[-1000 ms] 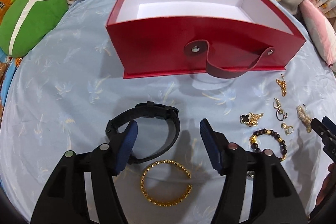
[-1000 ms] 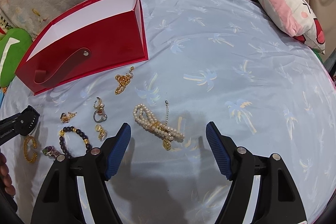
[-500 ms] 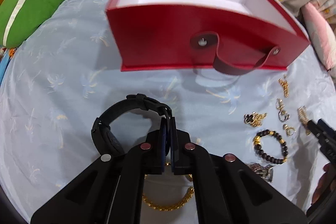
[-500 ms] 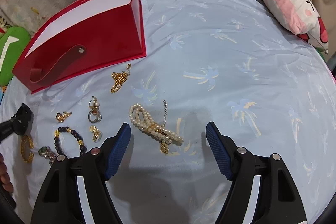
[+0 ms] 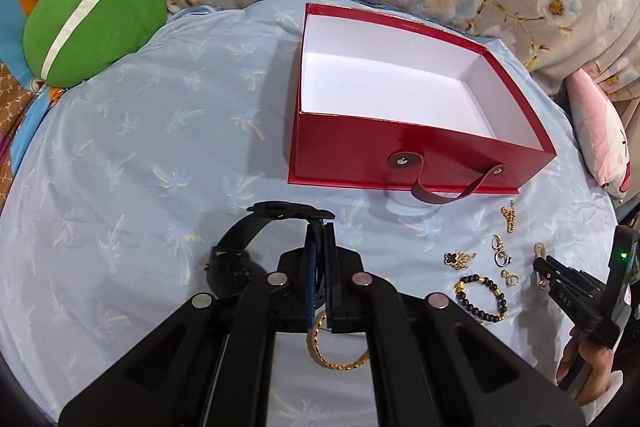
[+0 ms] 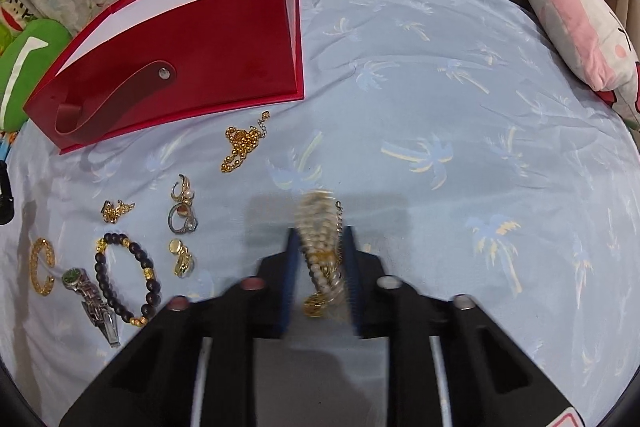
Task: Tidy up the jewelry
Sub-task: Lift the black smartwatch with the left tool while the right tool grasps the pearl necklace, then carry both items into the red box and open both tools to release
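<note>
My left gripper (image 5: 319,231) is shut on the strap of a black watch (image 5: 240,251), which hangs just above the blue cloth. Below its jaws a gold bangle (image 5: 340,359) lies on the cloth. Ahead stands the open red box (image 5: 400,151) with a white, bare inside. In the right wrist view, my right gripper (image 6: 320,230) is closing its jaws, and the pearl bracelet (image 6: 316,219) is squeezed between the pads. The red box (image 6: 200,39) sits up and to the left there.
Loose on the cloth lie a gold chain (image 6: 240,145), rings (image 6: 182,219), a black bead bracelet (image 6: 128,279), a green-faced silver watch (image 6: 88,291) and a gold charm (image 6: 116,211). A green pillow (image 5: 92,19) and a pink cushion (image 6: 576,27) flank the bed.
The left jaws shut on the black watch strap and lifted it up and back. The right jaws closed in from wide apart onto the pearl bracelet.
</note>
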Available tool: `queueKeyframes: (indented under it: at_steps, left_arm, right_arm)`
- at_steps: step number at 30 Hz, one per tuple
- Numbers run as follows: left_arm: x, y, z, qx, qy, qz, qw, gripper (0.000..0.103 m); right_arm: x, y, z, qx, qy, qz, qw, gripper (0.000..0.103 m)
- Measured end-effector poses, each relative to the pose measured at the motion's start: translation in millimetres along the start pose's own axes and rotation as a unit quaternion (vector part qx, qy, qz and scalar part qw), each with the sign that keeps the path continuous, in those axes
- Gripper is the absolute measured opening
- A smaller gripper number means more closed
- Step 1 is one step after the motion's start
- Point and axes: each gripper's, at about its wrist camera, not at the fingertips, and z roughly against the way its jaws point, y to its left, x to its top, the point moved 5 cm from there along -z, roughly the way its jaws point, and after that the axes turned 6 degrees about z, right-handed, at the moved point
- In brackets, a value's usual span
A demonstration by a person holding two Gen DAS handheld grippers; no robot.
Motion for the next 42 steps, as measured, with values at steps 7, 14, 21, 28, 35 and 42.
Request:
queueKeyframes:
  at_steps: [7, 14, 21, 28, 35, 42]
  left_arm:
    - [-5, 1, 12, -0.009, -0.002, 0.005, 0.9999, 0.002]
    - [3, -4, 40, -0.021, -0.028, 0.002, 0.9994, 0.002]
    - [24, -19, 71, -0.044, -0.063, -0.012, 0.9969, 0.002]
    - [76, -53, 76, -0.047, -0.107, -0.047, 0.992, 0.002]
    - [135, -90, 39, -0.041, -0.122, -0.066, 0.9895, 0.002]
    - [159, -98, -33, -0.019, -0.097, -0.063, 0.9931, 0.003]
  right_arm:
    - [-1, 2, 14, 0.006, -0.013, -0.006, 1.0, 0.017]
    - [9, 8, 63, 0.022, -0.064, -0.012, 0.998, 0.017]
    - [41, 23, 113, 0.05, -0.124, 0.002, 0.991, 0.017]
    - [103, 46, 129, 0.069, -0.167, 0.029, 0.983, 0.017]
    - [171, 72, 99, 0.074, -0.172, 0.049, 0.981, 0.017]
    - [206, 87, 41, 0.072, -0.136, 0.05, 0.987, 0.017]
